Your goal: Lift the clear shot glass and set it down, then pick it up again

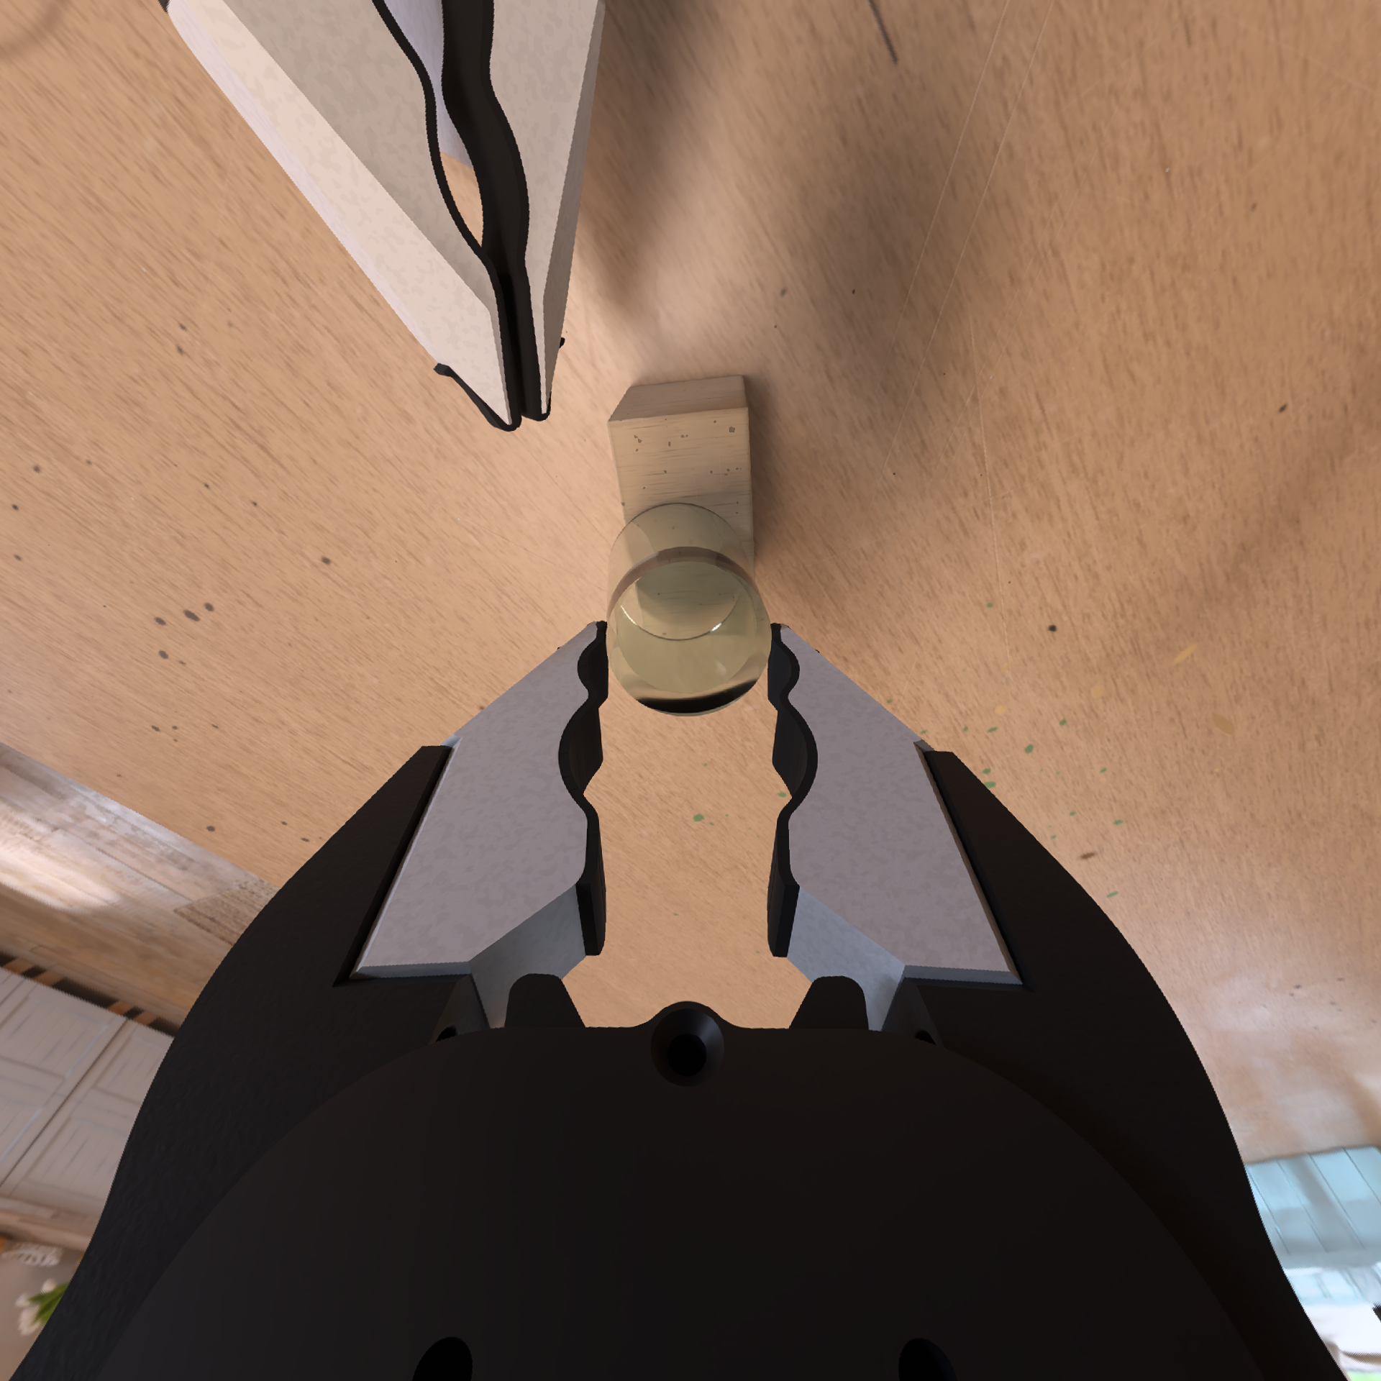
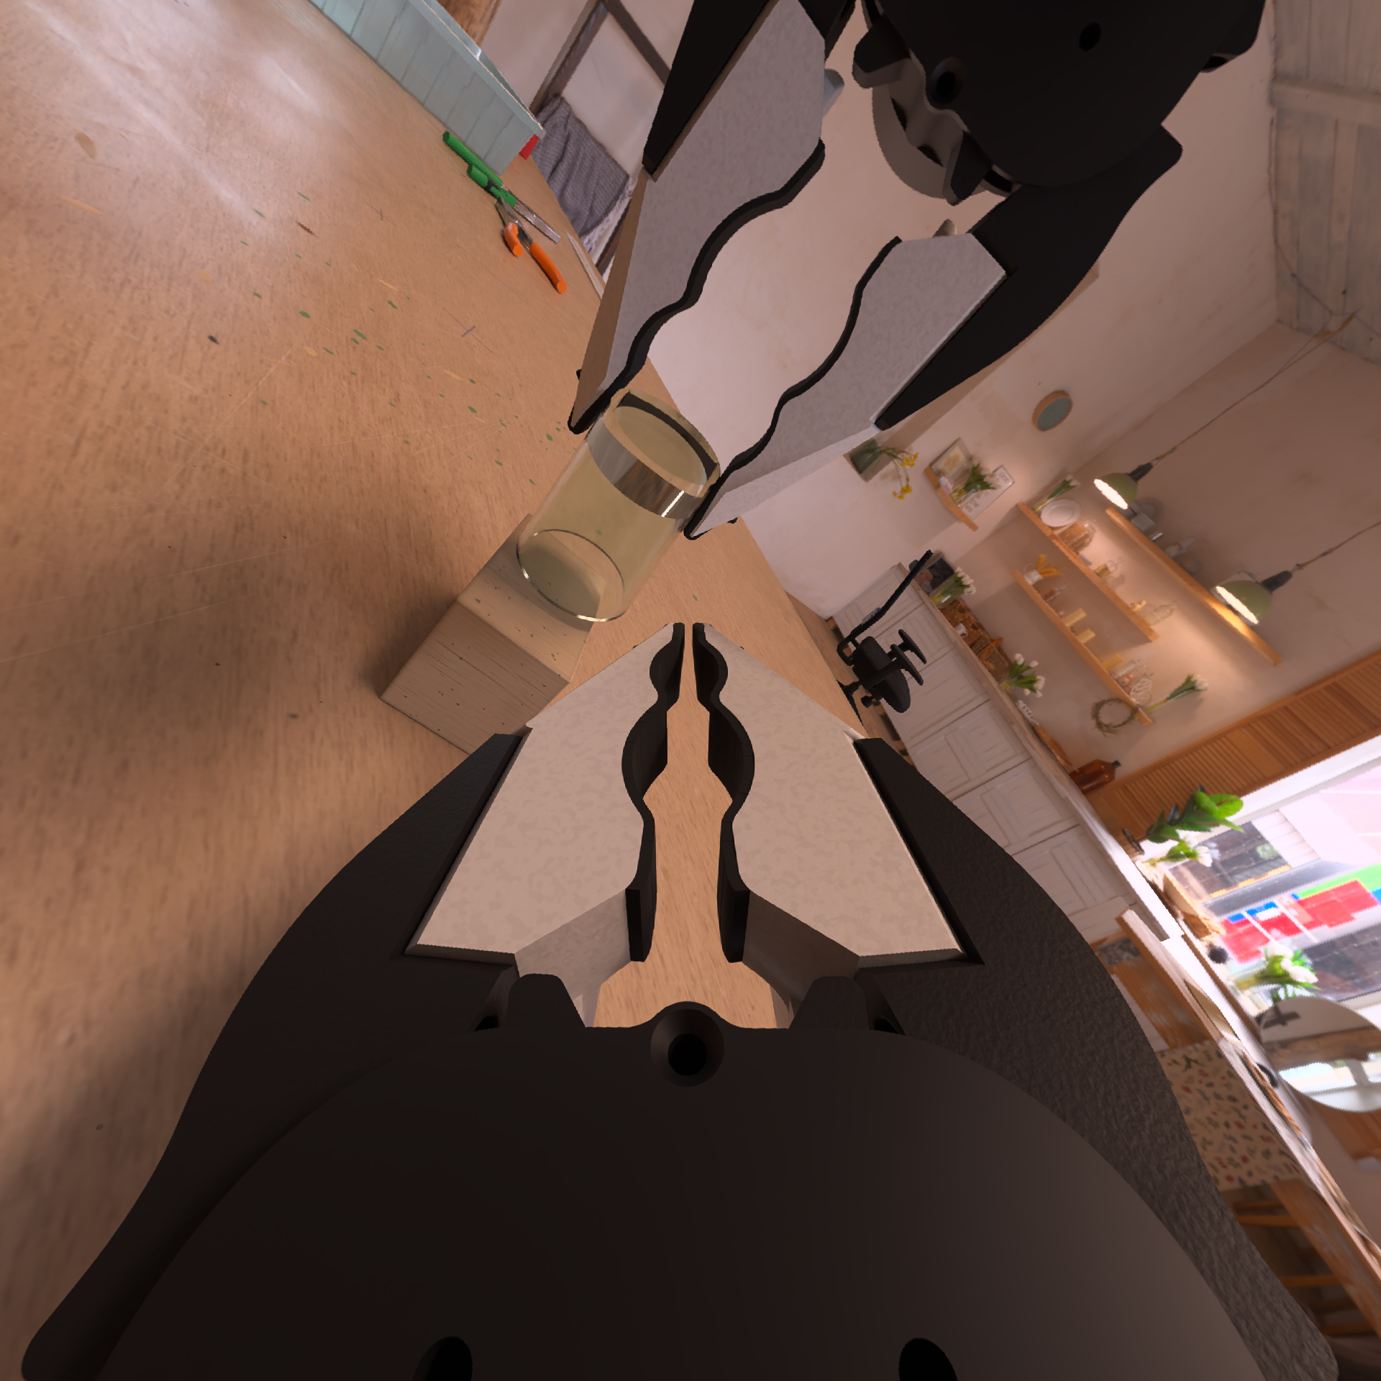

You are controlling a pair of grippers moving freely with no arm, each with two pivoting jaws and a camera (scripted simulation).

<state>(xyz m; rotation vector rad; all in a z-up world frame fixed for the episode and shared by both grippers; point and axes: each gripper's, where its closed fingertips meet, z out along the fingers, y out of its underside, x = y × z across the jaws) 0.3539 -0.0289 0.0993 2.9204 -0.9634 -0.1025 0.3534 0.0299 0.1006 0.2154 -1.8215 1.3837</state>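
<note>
No brand, label or legible writing showed anywhere I looked; the clear shot glass [image 1: 686, 613] was plain and unmarked. It sat on top of a pale wooden block [image 1: 681, 448] on the scuffed wooden table [image 1: 1046, 374], and whether its base rested on the block or hung just off it, I could not tell.

My left gripper [image 1: 686, 657] came at it from above, pointing down along its fingers, and the two fingertips [image 1: 590, 657] pinched the glass at its rim, one on each side, touching the wall. In the right wrist view that same left gripper [image 2: 643, 478] reached in from the top of the picture, tilted, tips clamped on the upper end of the glass [image 2: 613, 523] above the block [image 2: 478, 665].

My right gripper [image 2: 687, 635] hovered low just beside the block, aimed past the glass toward the far room, its fingers pressed nearly together with only a thin slit between the tips and nothing held. From the left wrist view, the right gripper [image 1: 516, 388] hung above the table near the block, clear of it.

Far across the table lay orange-handled pliers [image 2: 534, 250] and a green-handled tool [image 2: 486, 175] near the edge.
</note>
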